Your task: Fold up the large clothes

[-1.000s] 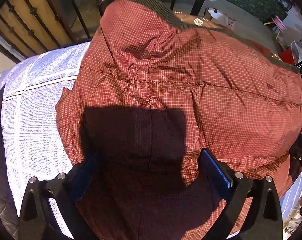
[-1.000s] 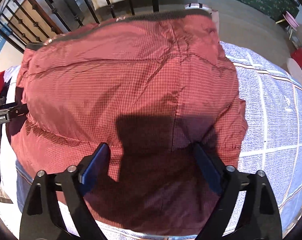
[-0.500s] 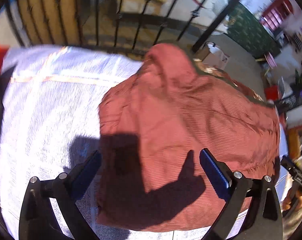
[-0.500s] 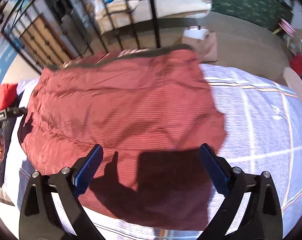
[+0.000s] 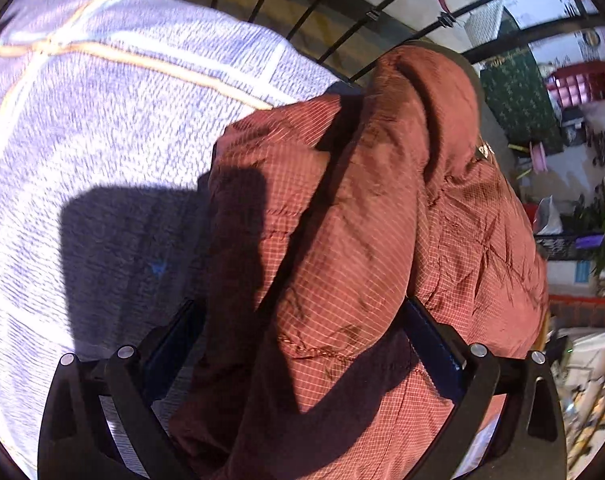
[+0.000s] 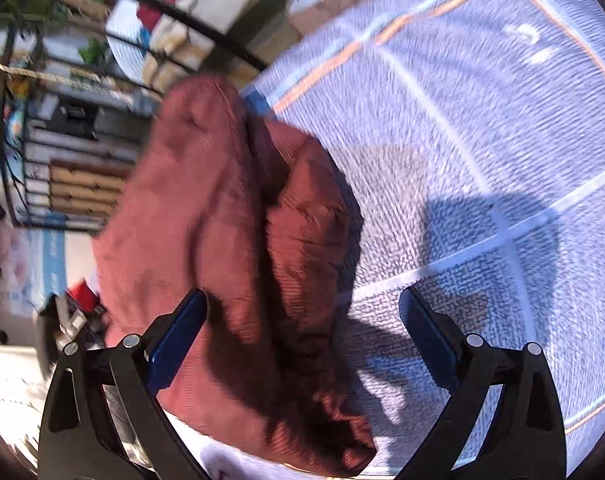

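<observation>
here, lying across a blue-and-white checked bedcover (image 5: 102, 120) with orange stripes: a large rust-red quilted jacket (image 5: 362, 220), bunched into a long, puffy roll. running lengthwise away from both cameras, toward the black metal railing (image 5: 342, 32) at the far edge of the bed. occupying the right half of the left wrist view and the left half of the right wrist view (image 6: 222, 220), so sitting between the two tools.

filling most of the gap of the left gripper (image 5: 302, 340), with fabric bulging up between the spread blue pads; jaws standing wide and nothing clamped, though fabric looking pressed against the right-hand pad. sitting directly ahead of and under this tool, so judged the nearer of the two.

standing equally wide apart: the right gripper (image 6: 302, 332), with only its left-hand pad over the jacket edge and its right-hand pad over bare bedcover. released, gripping nothing. lying ahead and to the left of this tool, hence a likely need to shift left before pinching a hem.

judging the fold as partly made, the roll still lumpy and uneven.

showing near the collar in the left wrist view: a small pale mark (image 5: 484, 150), too small for reading. no other legible brand or writing; right wrist view blurred.
</observation>
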`<state>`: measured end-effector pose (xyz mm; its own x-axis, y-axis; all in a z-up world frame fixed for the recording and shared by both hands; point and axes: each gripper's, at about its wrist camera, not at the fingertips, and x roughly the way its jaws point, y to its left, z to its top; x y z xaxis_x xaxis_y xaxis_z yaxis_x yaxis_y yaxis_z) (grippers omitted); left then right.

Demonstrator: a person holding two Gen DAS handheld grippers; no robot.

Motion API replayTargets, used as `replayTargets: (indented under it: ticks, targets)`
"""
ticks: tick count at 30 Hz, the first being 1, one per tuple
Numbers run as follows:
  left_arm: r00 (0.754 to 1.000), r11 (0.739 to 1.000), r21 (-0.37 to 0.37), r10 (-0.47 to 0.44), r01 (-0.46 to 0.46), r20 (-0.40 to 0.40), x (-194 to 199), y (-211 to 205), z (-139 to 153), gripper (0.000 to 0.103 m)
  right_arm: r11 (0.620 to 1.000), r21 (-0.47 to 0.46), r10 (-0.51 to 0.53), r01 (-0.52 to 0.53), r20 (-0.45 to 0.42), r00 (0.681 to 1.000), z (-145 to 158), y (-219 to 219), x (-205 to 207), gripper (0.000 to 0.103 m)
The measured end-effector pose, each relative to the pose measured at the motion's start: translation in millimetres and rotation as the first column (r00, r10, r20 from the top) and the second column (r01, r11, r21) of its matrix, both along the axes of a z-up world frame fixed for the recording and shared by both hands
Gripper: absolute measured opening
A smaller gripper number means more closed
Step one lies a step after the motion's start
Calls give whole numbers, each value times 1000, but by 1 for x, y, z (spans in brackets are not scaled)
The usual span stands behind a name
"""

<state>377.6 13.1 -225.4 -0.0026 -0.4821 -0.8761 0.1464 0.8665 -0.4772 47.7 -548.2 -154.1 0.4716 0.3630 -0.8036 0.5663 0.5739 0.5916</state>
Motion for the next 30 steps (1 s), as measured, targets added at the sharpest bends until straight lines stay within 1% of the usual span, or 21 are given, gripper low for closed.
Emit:
replayTargets:
  ticks: [4, 7, 9, 10, 11, 12, 14, 15, 17, 18, 20, 21, 23, 24, 26, 27, 29, 30]
  targets:
    - [1000, 1000, -1, -6, 6, -6, -1, 0, -4, 98, 999, 48, -6, 4, 42, 999, -9, 3, 14, 95]
    - [999, 1000, 6, -26, 26, 19, 2, -12, -4, 97, 997, 64, -39, 36, 45, 998, -15, 3, 20, 96]
    - [998, 999, 5, -41, 41, 42, 3, -21, 0, 83, 996, 55, -74, 72, 38, 997, -14, 5, 19, 96]
    - [998, 999, 11, -46, 45, 53, 1, -26, 3, 78, 996, 56, -75, 72, 54, 996, -12, 7, 16, 83]
    - [996, 998, 25, -51, 49, 67, 0, -32, 6, 72, 995, 63, -76, 72, 63, 995, -11, 11, 23, 72]
    - [995, 998, 32, -57, 54, 77, 0, -36, 7, 70, 995, 52, -87, 84, 60, 994, -8, 14, 23, 68]
    - [992, 997, 47, -73, 68, 99, -2, -41, 12, 58, 994, 45, -100, 97, 59, 993, -4, 18, 26, 52]
    - [991, 996, 52, -79, 74, 106, -2, -43, 15, 54, 994, 38, -108, 106, 59, 992, 0, 21, 25, 48]
    - [983, 992, 74, -113, 103, 143, -6, -48, 27, 33, 993, 22, -119, 118, 58, 991, 8, 25, 22, 34]
    - [978, 989, 85, -134, 122, 162, -10, -52, 33, 29, 992, 4, -123, 123, 61, 990, 16, 29, 20, 32]
    - [956, 977, 121, -199, 176, 218, -19, -62, 51, 21, 991, -31, -129, 132, 65, 989, 27, 36, 18, 26]
    - [947, 973, 129, -216, 189, 237, -23, -65, 57, 20, 989, -47, -135, 138, 72, 988, 34, 40, 14, 25]
    - [933, 972, 114, -229, 205, 278, -27, -75, 79, 17, 986, -56, -148, 154, 95, 984, 48, 45, 5, 21]
    - [929, 972, 104, -231, 210, 290, -27, -79, 86, 17, 985, -63, -152, 159, 111, 982, 56, 48, 1, 21]
    - [908, 966, 77, -259, 247, 330, -32, -96, 110, 16, 982, -86, -156, 170, 149, 977, 76, 53, -11, 19]
    - [893, 959, 75, -281, 273, 351, -36, -106, 120, 16, 979, -100, -157, 176, 170, 973, 88, 55, -18, 18]
    - [842, 931, 84, -358, 356, 405, -54, -141, 146, 16, 972, -150, -150, 183, 208, 967, 114, 59, -35, 18]
    - [823, 919, 82, -383, 386, 420, -59, -154, 153, 16, 967, -175, -147, 188, 223, 964, 125, 61, -43, 17]
